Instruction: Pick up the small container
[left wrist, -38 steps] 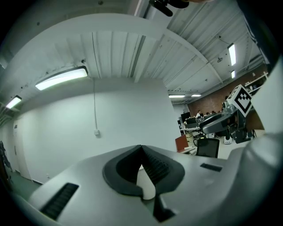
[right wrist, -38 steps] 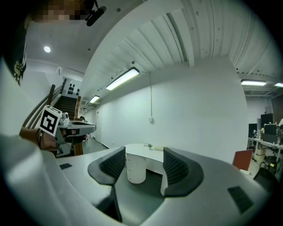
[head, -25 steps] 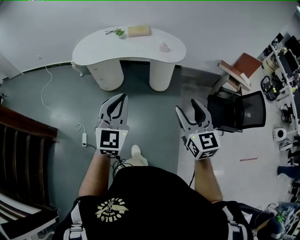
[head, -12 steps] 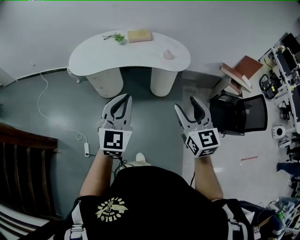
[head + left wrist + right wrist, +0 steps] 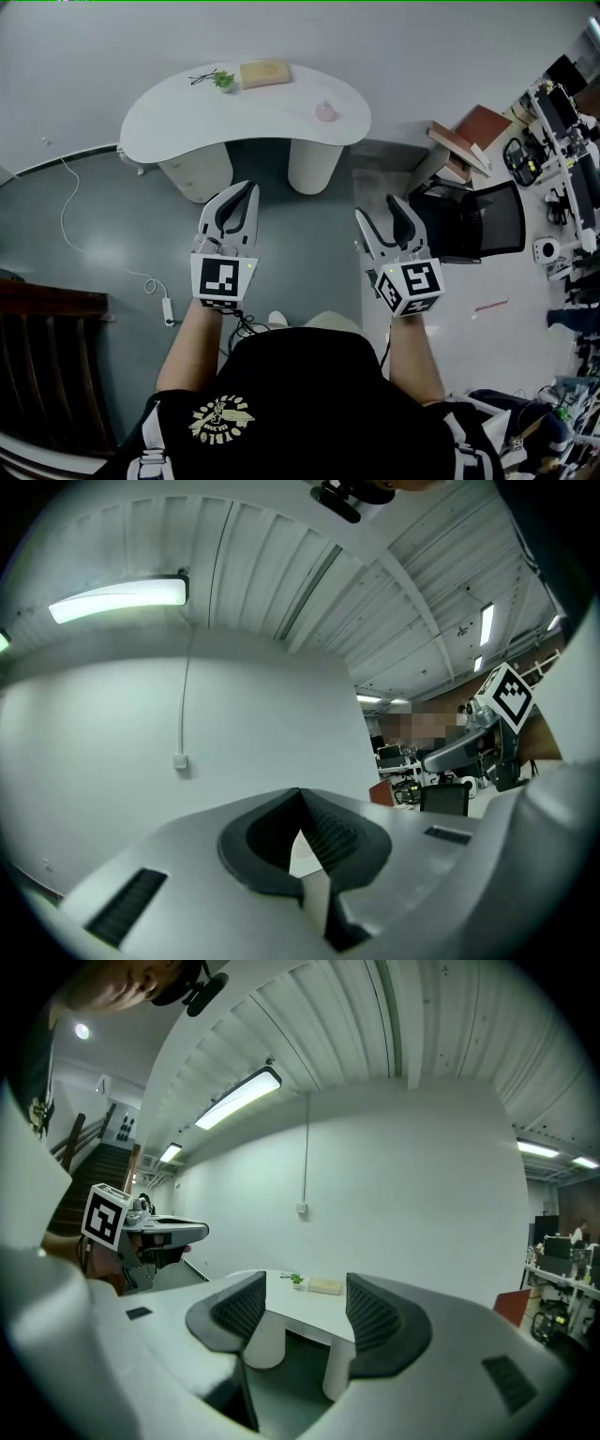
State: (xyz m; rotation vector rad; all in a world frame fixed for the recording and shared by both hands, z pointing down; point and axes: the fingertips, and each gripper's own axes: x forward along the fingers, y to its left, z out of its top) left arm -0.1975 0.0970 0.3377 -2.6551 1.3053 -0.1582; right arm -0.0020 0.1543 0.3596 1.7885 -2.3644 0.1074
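Open floor [image 5: 302, 230] up to table [image 5: 187, 117]; office chair [image 5: 487, 223] at right.

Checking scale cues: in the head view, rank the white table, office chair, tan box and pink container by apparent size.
1. white table
2. office chair
3. tan box
4. pink container
The chair stands nearer the camera, which flatters it.

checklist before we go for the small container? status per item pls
1. Small container located: ok, stands alone on the right part of the white table.
2. Right hand-held gripper open: ok, jaws apart, empty.
3. Left hand-held gripper open: not ok, jaws together, nothing held.
4. Container in reach: not ok, both grippers are over the floor, short of the table.
5. Obstacles: ok ahead; office chair close on the right.
6. Container's lid or contents: cannot tell, too small.
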